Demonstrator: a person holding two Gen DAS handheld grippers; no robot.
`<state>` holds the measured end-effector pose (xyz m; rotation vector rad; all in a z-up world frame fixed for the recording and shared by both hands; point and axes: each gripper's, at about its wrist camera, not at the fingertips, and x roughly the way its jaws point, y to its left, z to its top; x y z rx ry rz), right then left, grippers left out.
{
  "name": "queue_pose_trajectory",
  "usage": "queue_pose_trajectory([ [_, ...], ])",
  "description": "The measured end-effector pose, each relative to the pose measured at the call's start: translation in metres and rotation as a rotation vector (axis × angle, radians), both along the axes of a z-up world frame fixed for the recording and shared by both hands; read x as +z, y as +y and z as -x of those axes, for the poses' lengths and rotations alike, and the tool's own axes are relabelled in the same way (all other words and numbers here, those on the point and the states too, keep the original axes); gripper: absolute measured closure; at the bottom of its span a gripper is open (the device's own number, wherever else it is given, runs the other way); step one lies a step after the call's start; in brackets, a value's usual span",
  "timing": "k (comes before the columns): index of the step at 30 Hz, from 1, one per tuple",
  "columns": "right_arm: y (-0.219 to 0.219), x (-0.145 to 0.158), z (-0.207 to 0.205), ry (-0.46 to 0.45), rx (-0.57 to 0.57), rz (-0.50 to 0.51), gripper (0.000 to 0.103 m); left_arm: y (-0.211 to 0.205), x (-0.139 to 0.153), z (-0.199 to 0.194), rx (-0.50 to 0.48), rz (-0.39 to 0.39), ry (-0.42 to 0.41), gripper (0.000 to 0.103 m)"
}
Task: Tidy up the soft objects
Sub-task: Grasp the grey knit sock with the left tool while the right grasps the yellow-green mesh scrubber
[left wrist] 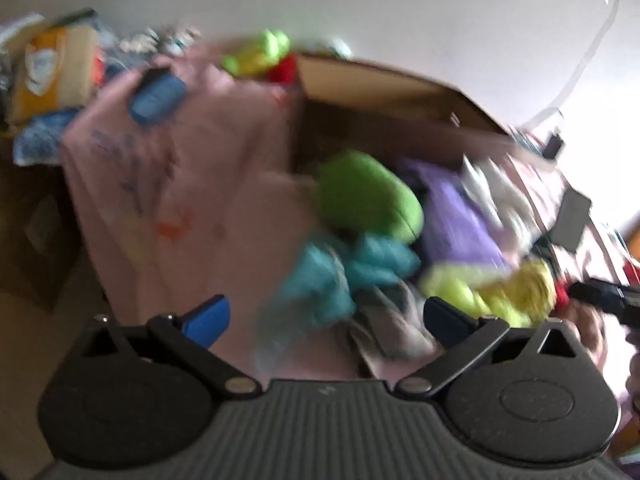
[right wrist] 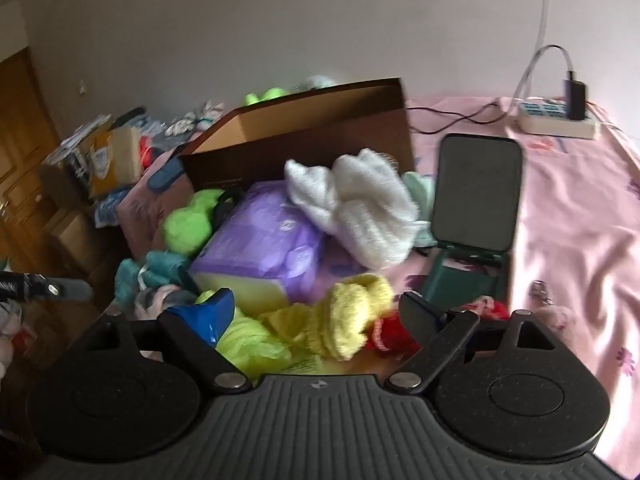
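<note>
Clutter is what I see, and by my reckoning the sorting has barely begun. Nearly all the soft things lie heaped on the pink bedsheet (right wrist: 580, 216) in front of the cardboard box (right wrist: 320, 120), which lies tipped on its side; whether anything sits inside it I cannot tell. In the heap: a white knit bundle (right wrist: 360, 204) draped over a purple soft pack (right wrist: 264, 240), a green plush (right wrist: 188, 224) to the left of that pack, a teal fuzzy piece (right wrist: 152, 268) near the bed's edge, and closest to me a yellow knit piece (right wrist: 352, 320) beside a lime-yellow one (right wrist: 248, 340), with a red knit item (right wrist: 384, 332) touching them. An open dark green case (right wrist: 476, 216) stands just right of the pile. My right gripper (right wrist: 320, 312) hangs with its jaws apart over the yellow knit, holding nothing. My left gripper (left wrist: 324, 316) also has its jaws spread and empty, hovering near the teal piece (left wrist: 340, 276) and a grey cloth (left wrist: 388, 320); that view is smeared, so finer detail escapes me. I judge everything in the heap is still left to gather and put in place, and the yellow knit looks like the nearest thing to take.
</note>
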<state>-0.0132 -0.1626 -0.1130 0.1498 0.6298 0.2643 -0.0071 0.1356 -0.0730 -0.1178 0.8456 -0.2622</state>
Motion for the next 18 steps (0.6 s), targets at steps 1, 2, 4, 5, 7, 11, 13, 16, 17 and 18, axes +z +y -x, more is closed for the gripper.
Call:
queue_pose_trajectory([
  [1, 0.001, 0.000, -0.001, -0.003, 0.025, 0.013, 0.029, -0.008, -0.006, 0.000, -0.027, 0.004, 0.016, 0.000],
  [2, 0.000, 0.000, -0.003, -0.006, 0.055, 0.025, 0.030, -0.015, -0.011, 0.001, -0.047, 0.002, 0.021, 0.000],
  [4, 0.018, 0.000, -0.006, -0.015, 0.126, 0.068, 0.032, -0.030, -0.019, 0.000, -0.079, 0.002, 0.026, 0.000],
  [5, 0.024, -0.001, -0.007, -0.011, 0.159, 0.095, 0.033, -0.036, -0.022, -0.003, -0.093, 0.012, 0.037, 0.000],
  [7, 0.031, -0.006, -0.005, -0.028, 0.226, 0.164, 0.035, -0.044, -0.028, -0.008, -0.101, 0.016, 0.049, 0.000],
  [11, 0.062, -0.015, -0.004, -0.067, 0.361, 0.325, 0.039, -0.048, -0.039, -0.019, -0.079, 0.026, 0.089, 0.000],
  [13, 0.070, -0.022, -0.011, -0.076, 0.396, 0.406, 0.040, -0.051, -0.042, -0.024, -0.066, 0.042, 0.099, 0.001],
  [16, 0.076, -0.029, -0.011, -0.083, 0.426, 0.401, 0.045, -0.055, -0.045, -0.031, -0.046, 0.044, 0.110, 0.017],
  [17, 0.078, -0.030, -0.010, -0.088, 0.432, 0.403, 0.047, -0.056, -0.047, -0.033, -0.045, 0.041, 0.128, 0.033],
  [18, 0.079, -0.032, -0.010, -0.086, 0.439, 0.402, 0.051, -0.057, -0.050, -0.036, -0.039, 0.035, 0.148, 0.036],
])
